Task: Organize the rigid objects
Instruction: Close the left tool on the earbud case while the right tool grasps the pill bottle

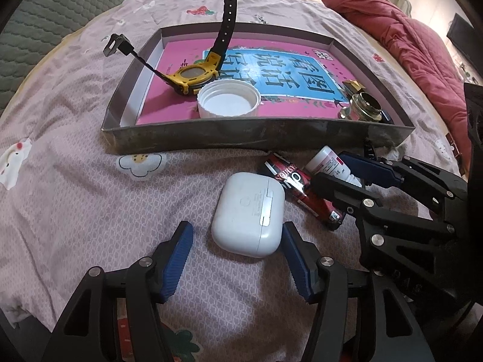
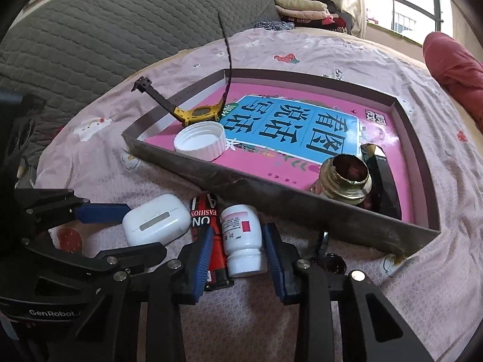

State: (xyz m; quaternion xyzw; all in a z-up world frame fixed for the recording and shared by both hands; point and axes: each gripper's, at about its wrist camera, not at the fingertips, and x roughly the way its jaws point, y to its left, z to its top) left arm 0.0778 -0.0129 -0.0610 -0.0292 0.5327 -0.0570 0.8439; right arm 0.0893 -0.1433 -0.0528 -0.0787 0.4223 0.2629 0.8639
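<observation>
You are holding the left gripper [image 1: 238, 259] with its blue ribbed pads standing wide on either side of the white rounded plastic earbud case [image 1: 248, 213], which is lying on the pink patterned bedsheet [image 1: 75, 157]; the right pad is sitting just beside the case and the left one is standing clear of it, so nothing is being squeezed. You are bringing the right gripper [image 2: 238, 253] around the small white plastic pill bottle with a pink label [image 2: 241, 238], which is lying on its side on the sheet; the pads are flanking it closely, though whether they are pressing on it you cannot tell. A red and black printed tube [image 2: 208, 229] is lying between the bottle and the case, touching both. Just beyond them the shallow grey cardboard tray [image 1: 241, 138] is sitting on the bed, carrying a pink and blue book [image 1: 271, 72], a white ribbed plastic lid [image 1: 228, 98], a yellow and black wristwatch [image 1: 193, 77] and a small glass jar with a brass-coloured neck [image 2: 345, 182].
</observation>
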